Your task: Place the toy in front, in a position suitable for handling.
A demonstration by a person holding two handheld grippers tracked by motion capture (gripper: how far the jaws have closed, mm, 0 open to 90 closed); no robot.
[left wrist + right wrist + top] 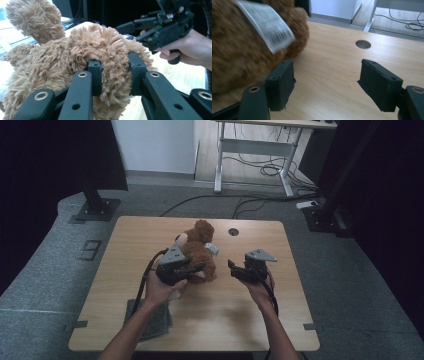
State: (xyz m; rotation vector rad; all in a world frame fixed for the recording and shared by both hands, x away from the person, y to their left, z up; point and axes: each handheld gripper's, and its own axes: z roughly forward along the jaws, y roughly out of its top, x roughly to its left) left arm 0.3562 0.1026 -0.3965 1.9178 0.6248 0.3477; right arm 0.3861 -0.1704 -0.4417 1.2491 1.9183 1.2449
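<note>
The left claw [113, 75] is clamped on the fluffy brown plush teddy bear [199, 251], pinning it to the light wooden counter [240, 310]; the right claw [325, 85] stands apart, empty, poised beside it.

A wooden table [250, 310] bears a brown teddy bear [200, 251] and grey cloth [157, 322].

A lab or office: grey carpet [45, 270]; cabled desk [260, 150]; black curtains [390, 195].
</note>
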